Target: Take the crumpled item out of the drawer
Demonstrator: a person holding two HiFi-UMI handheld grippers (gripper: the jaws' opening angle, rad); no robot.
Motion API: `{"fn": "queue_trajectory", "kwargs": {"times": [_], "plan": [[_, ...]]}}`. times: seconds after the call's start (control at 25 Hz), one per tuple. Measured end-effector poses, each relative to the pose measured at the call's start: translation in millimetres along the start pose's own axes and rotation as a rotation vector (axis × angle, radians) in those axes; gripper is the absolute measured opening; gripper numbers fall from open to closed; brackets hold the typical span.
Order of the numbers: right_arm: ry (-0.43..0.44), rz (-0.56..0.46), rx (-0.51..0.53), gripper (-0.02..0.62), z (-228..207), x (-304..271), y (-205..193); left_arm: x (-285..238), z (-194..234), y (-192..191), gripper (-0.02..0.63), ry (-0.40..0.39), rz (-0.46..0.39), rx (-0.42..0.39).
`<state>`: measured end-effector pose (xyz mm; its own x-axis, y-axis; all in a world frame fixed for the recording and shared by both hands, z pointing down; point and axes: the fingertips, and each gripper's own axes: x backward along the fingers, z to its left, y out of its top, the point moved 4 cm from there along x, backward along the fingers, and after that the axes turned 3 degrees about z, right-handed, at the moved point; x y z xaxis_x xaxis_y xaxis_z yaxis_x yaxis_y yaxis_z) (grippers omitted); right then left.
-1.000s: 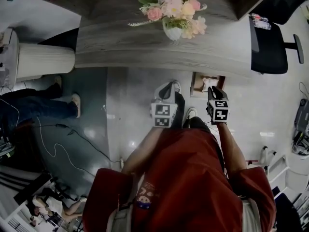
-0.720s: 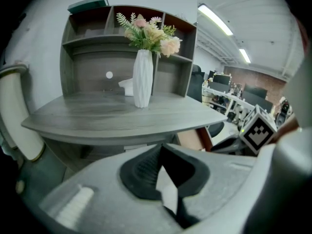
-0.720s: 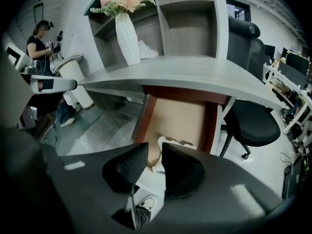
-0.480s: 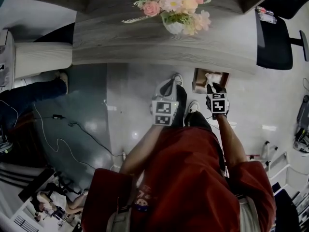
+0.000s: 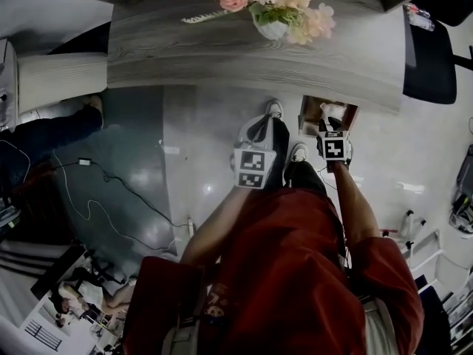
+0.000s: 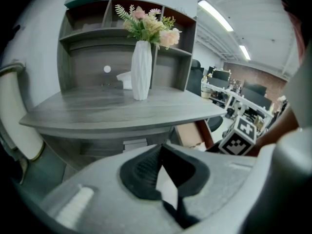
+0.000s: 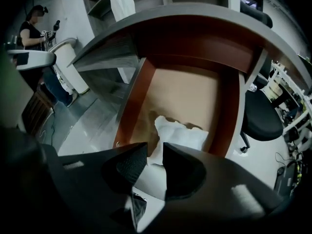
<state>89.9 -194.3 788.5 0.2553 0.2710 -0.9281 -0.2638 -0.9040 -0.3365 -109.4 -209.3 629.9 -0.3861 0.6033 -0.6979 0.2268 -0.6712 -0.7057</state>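
A wooden drawer [image 5: 309,117] [image 7: 134,94] stands pulled out from under the grey desk [image 5: 222,58]. On its floor, close to the front, lies a crumpled white item [image 5: 335,112] [image 7: 179,136]. My right gripper [image 5: 330,126] [image 7: 155,156] hovers over the drawer's front edge with its jaws a little apart, open, and the white item shows through the gap just beyond them. My left gripper [image 5: 259,128] [image 6: 160,150] hangs left of the drawer, pointing at the desk; its pads meet, shut on nothing.
A white vase of flowers [image 5: 275,9] [image 6: 141,67] stands on the desk. A black office chair [image 5: 429,58] [image 7: 261,118] is right of the drawer. Another person's legs [image 5: 44,135] and a floor cable [image 5: 111,198] lie to the left.
My right gripper has moved forward, closer over the open drawer and the white item. The left gripper has kept its place beside it.
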Motion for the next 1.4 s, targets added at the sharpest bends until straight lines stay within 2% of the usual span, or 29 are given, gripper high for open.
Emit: {"fn": "queue_trajectory", "kwargs": {"times": [0.32,0.56,0.8,0.96,1.4], "plan": [[-0.052,0.032,0.033,0.083,-4.4,-15.7,0.9,-0.2,3.1,-4.6,-0.002,0.011,0.017,0.006],[-0.057,0.074,0.025,0.082,-5.2,-27.4,-2.9,1.5,5.5,-4.2,-0.002,0.013,0.022,-0.002],[-0.113,0.103,0.038,0.078,-10.5,-36.9,-4.2,6.2,4.7,-7.5,-0.002,0.019,0.026,-0.013],[-0.152,0.112,0.048,0.025,-13.4,-36.4,-4.0,9.4,2.1,-12.1,-0.002,0.021,0.033,-0.008],[-0.130,0.075,0.033,0.006,-16.1,-24.5,-5.2,13.6,-5.6,-10.9,-0.002,0.015,0.016,-0.024]]}}
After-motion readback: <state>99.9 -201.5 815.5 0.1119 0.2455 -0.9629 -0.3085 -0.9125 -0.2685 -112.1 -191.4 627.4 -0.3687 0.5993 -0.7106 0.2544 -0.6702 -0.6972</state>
